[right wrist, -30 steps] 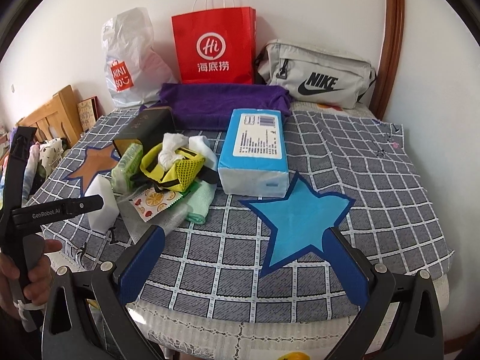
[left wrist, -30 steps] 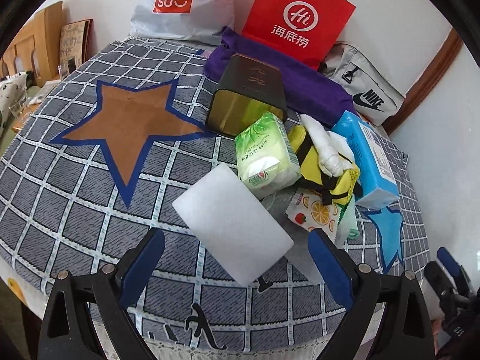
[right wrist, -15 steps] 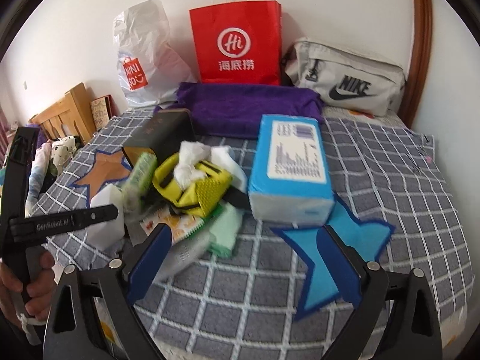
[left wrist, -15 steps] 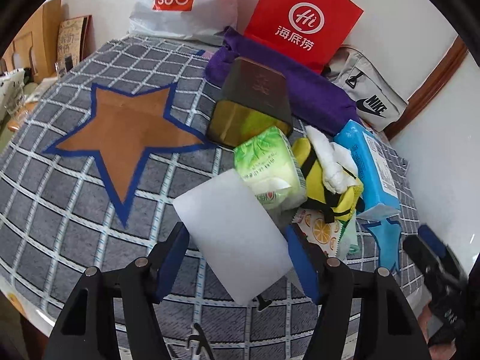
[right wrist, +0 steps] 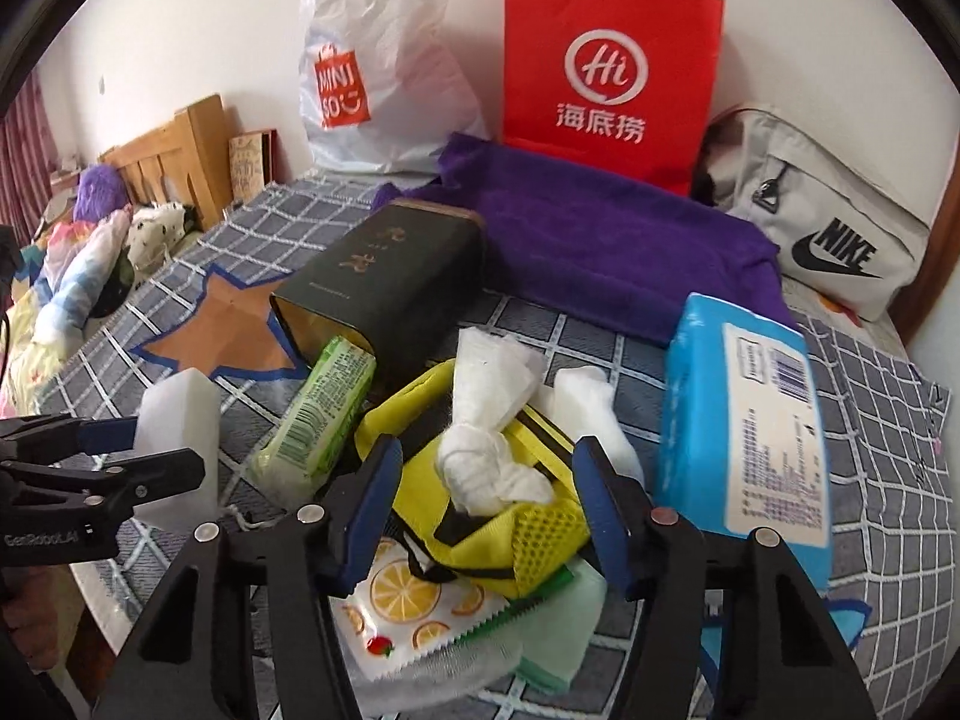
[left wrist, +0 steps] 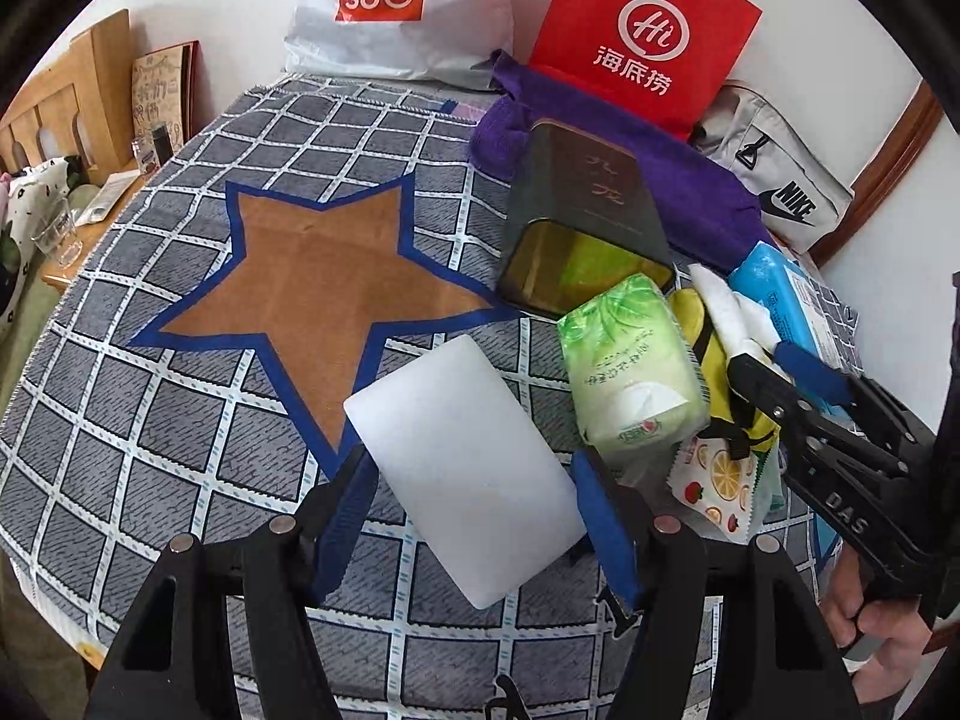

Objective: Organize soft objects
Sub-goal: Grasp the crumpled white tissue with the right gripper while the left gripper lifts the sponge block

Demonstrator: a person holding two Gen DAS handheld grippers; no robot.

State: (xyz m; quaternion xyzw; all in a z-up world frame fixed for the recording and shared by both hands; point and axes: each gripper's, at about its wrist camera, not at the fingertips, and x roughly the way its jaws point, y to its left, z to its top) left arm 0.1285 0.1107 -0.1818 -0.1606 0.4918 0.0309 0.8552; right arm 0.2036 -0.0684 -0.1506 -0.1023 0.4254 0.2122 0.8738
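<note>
A white sponge block (left wrist: 462,468) lies on the checked cloth beside the brown star (left wrist: 324,282). My left gripper (left wrist: 474,531) has its blue pads on both sides of the sponge's near end, touching or nearly so. A yellow mesh pouch (right wrist: 492,516) stuffed with white tissue (right wrist: 486,420) sits in the pile. My right gripper (right wrist: 486,510) is open, its pads straddling the pouch. A green tissue pack (left wrist: 630,378), a blue tissue pack (right wrist: 756,420) and a fruit-print wipe packet (right wrist: 414,600) lie around it.
A dark tin box (left wrist: 582,222) lies on its side behind the pile. A purple towel (right wrist: 588,234), red paper bag (right wrist: 606,72), white Miniso bag (right wrist: 372,66) and grey Nike bag (right wrist: 834,228) line the wall. The bed edge is close below both grippers.
My left gripper moved forward and narrowed around the white sponge. My right gripper swung left from the blue star and narrowed around the yellow pouch.
</note>
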